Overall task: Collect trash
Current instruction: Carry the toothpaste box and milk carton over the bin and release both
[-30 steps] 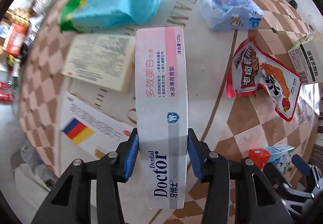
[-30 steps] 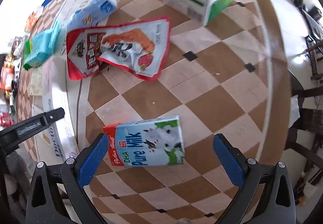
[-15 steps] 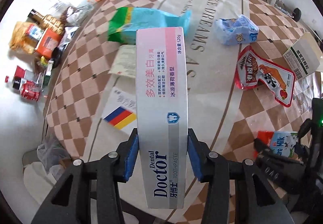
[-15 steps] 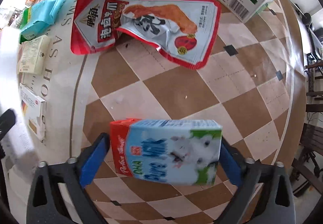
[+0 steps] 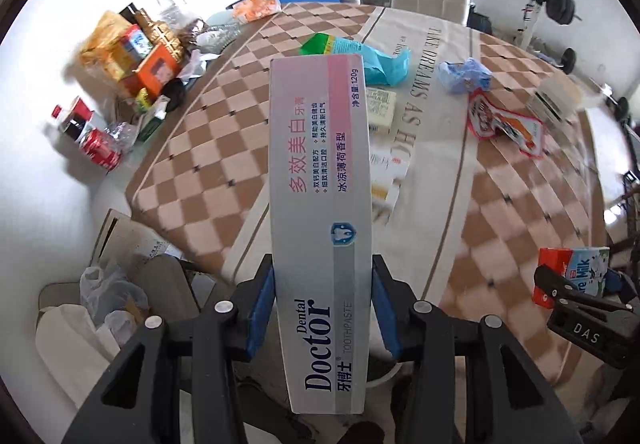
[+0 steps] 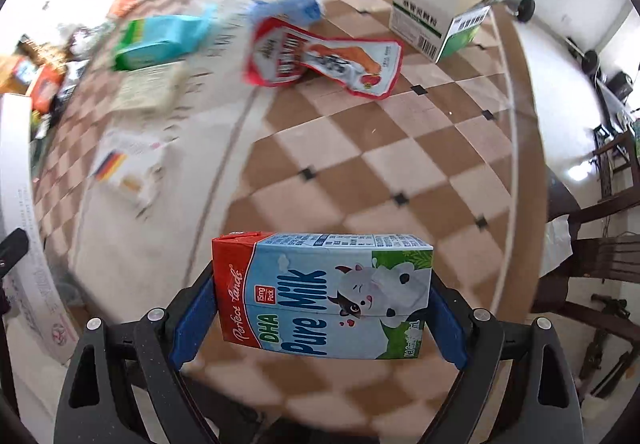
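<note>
Looking along my left gripper, I clamp one long pink-and-grey toothpaste box between both blue pads, raised above the checkered tablecloth; it hides part of the litter behind. One red snack pouch is blurred.

From my right gripper, the pads pinch one blue-and-red milk carton by its ends, off the cloth. One white-and-green cardboard box sits far back; everything left is smeared.

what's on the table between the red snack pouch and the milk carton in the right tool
Nothing: in the right wrist view, only bare checkered tablecloth runs from the red snack pouch to the milk carton clamped in the right tool.
</note>
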The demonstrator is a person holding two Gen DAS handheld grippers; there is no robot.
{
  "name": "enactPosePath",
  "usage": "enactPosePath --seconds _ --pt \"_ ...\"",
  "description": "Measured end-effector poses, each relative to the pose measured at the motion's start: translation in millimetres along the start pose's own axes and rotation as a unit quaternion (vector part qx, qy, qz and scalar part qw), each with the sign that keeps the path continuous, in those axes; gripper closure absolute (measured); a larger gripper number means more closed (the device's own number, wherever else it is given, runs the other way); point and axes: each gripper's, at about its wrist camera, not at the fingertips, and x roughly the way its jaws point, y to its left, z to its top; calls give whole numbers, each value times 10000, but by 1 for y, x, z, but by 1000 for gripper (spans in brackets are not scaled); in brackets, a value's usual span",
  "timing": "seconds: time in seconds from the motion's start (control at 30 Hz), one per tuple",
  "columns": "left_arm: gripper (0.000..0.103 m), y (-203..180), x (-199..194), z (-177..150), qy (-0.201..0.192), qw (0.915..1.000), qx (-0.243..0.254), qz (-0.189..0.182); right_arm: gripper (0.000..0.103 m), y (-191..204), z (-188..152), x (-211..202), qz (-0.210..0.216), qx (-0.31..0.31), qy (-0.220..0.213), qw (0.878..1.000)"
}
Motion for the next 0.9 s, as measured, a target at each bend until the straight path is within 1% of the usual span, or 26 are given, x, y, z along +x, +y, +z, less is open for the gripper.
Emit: enactPosePath --seconds 0.03,0.1,0.2,0.3,0.37,0.43,0.47,0.57,0.67,0.73,0.77,0.9 --pt "61 4 -5 -8 -13 10000 33 -34 10 0 -13 -12 57 4 -51 10000" --pt "61 17 -21 -37 -72 9998 96 -142 10 6 -44 -35 141 7 -124 9998" --pt "61 28 -28 -70 -6 9995 185 -262 10 12 -94 -55 367 104 -51 9993" --pt "61 36 -20 -110 264 9987 282 -321 10 23 -145 -55 520 154 160 9984" --pt "61 38 -8 -131 480 9978 317 -334 10 30 -179 -43 585 154 426 9973" --pt "61 40 6 -149 716 9963 326 -357 10 33 -204 -29 571 113 680 9960" --pt "61 40 17 -159 875 9949 319 -387 10 34 -217 -19 544 90 818 9951" --pt "61 37 43 -178 1171 9917 317 -428 10 33 -246 8 519 87 1180 9916" --pt "61 28 81 -195 1487 9864 303 -632 10 32 -263 35 493 66 1368 9893" --pt "61 19 116 -206 1797 9797 324 -822 10 31 -273 59 461 21 1486 9878" --pt "61 15 139 -213 1993 9749 296 -947 10 30 -279 75 434 -7 1552 9869" --pt "61 -1 223 -233 2616 9574 227 -1202 10 22 -299 145 269 5 1856 9822"
